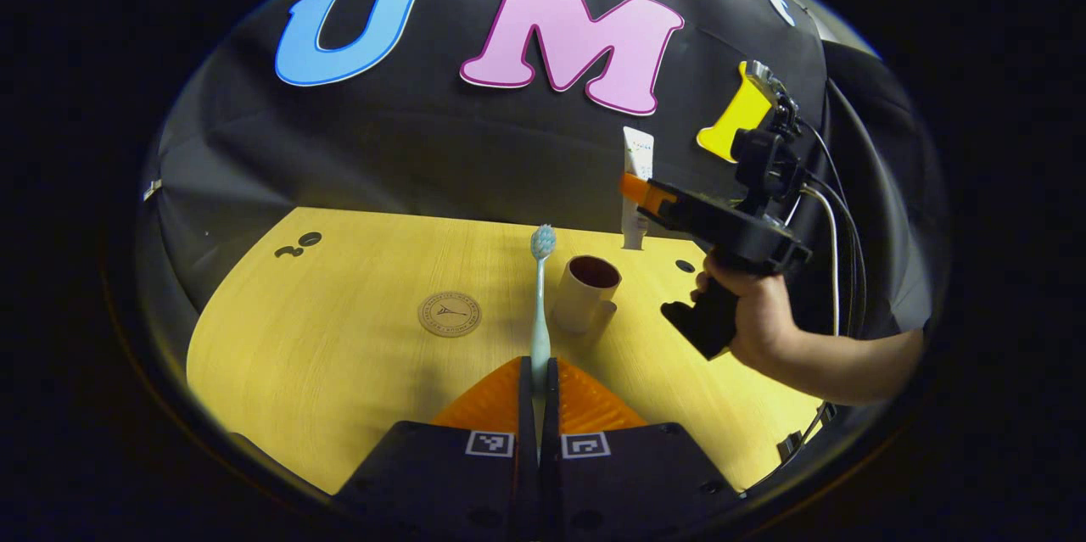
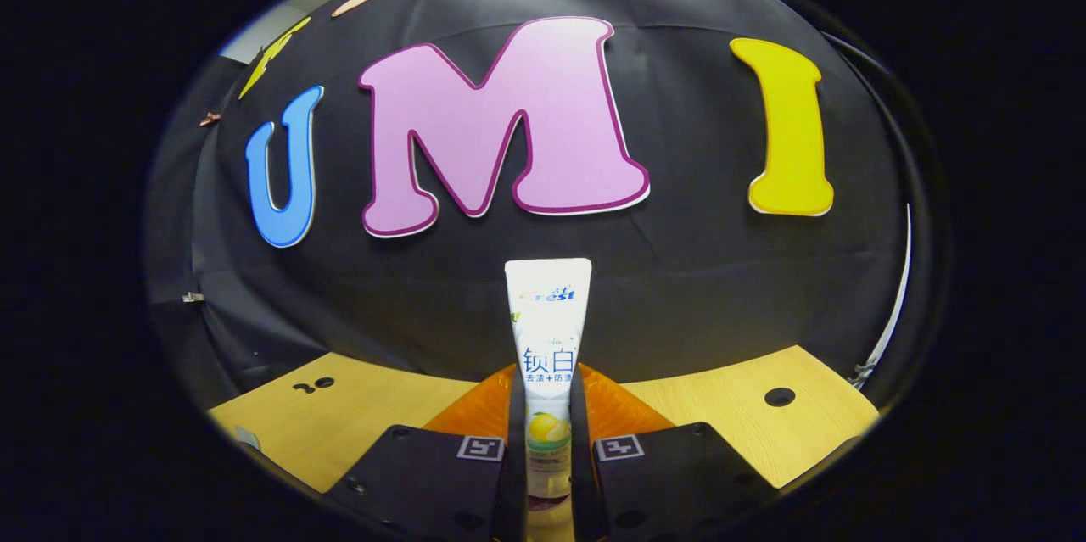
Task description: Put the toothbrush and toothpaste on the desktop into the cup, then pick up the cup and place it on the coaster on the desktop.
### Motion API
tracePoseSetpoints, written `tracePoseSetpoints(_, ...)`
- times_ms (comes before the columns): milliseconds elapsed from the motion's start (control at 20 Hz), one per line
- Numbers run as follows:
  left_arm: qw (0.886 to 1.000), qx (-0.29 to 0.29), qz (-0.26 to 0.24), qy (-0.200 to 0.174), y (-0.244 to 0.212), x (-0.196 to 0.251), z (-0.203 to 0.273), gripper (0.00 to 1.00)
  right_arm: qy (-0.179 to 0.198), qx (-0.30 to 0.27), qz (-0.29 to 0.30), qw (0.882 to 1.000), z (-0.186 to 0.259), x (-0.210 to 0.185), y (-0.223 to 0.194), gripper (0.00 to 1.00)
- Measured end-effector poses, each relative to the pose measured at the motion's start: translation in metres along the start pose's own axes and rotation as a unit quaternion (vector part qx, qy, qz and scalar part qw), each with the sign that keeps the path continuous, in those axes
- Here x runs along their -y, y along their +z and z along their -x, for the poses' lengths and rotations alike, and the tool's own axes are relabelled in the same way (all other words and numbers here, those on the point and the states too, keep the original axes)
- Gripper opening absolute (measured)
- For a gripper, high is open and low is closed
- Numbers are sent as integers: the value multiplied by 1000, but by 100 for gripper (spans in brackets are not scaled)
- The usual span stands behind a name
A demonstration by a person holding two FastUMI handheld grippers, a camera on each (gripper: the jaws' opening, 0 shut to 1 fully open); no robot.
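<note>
Loading the cup (image 1: 585, 292) is judged to be the step in hand: both items are lifted and neither is in the cup yet. In the left gripper view, the left tongs (image 1: 538, 385) are clamped on the lower handle of the toothbrush (image 1: 540, 304), which is held clear of the surface (image 1: 339, 355). Its long axis runs straight forward along the fingers, bristle head leading and pointing toward the booth wall. The head sits just left of the cup as seen from this camera. In the right gripper view, the right tongs (image 2: 547, 423) are clamped on the toothpaste (image 2: 547, 330). The tube stands along the fingers with its flat crimped end forward and up; the cap end lies back between the fingers. In the left gripper view the right tongs (image 1: 638, 190) show farther off, held by a hand (image 1: 759, 321), carrying the tube upright above and behind the cup, well clear of the surface. The cup stands upright, mouth open, with the coaster (image 1: 450, 314) lying flat to its left, near but apart. The next move calls for tipping each item toward vertical over the cup mouth, lowering it inside, then parting the fingers. The cup is narrow, so a glancing contact on the rim could tip it; one item at a time is advisable.
</note>
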State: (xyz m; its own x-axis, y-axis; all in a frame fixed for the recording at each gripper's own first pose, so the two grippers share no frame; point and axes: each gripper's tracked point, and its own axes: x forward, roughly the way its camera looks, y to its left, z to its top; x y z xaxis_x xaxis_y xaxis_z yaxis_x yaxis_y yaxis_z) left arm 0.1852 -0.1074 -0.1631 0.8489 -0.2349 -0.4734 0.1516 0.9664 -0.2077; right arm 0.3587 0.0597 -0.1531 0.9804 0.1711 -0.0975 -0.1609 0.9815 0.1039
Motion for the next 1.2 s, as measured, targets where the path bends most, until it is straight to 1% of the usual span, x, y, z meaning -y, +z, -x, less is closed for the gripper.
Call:
tracePoseSetpoints(100, 1000, -2, -1, 7, -5, -6, -8, 6, 4, -2, 4, 1000, -5, -3, -18, 24)
tracePoseSetpoints(250, 1000, 4, 20, -2, -10, -2, -15, 6, 10, -4, 8, 1000, -7, -7, -41, 24)
tracePoseSetpoints(450, 1000, 9, 16, -8, -18, 5, -23, 6, 15, -13, 9, 1000, -10, -12, -69, 24)
tracePoseSetpoints(700, 999, 16, 24, -19, -17, 16, -29, 6, 18, -23, 8, 1000, -16, -12, -92, 25)
tracePoseSetpoints(750, 999, 15, 27, -25, -18, 19, -29, 6, 20, -25, 10, 999, -16, -12, -97, 28)
tracePoseSetpoints(800, 999, 13, 27, -28, -17, 21, -30, 6, 18, -29, 14, 999, -16, -11, -102, 28)
tracePoseSetpoints(850, 999, 11, 25, -29, -18, 20, -29, 6, 16, -29, 16, 999, -15, -9, -104, 38)
tracePoseSetpoints(900, 999, 12, 22, -28, -16, 19, -29, 6, 14, -34, 12, 999, -13, -7, -109, 30)
tracePoseSetpoints(1000, 999, 17, 23, -27, -11, 16, -28, 6, 13, -39, 12, 999, -7, -6, -110, 52)
tracePoseSetpoints(1100, 999, 23, 32, -29, -1, 18, -33, 6, 5, -42, 19, 999, -1, 5, -104, 53)
tracePoseSetpoints(1200, 998, 34, 31, -33, 13, 22, -40, 6, -4, -52, 12, 999, 10, 18, -98, 83)
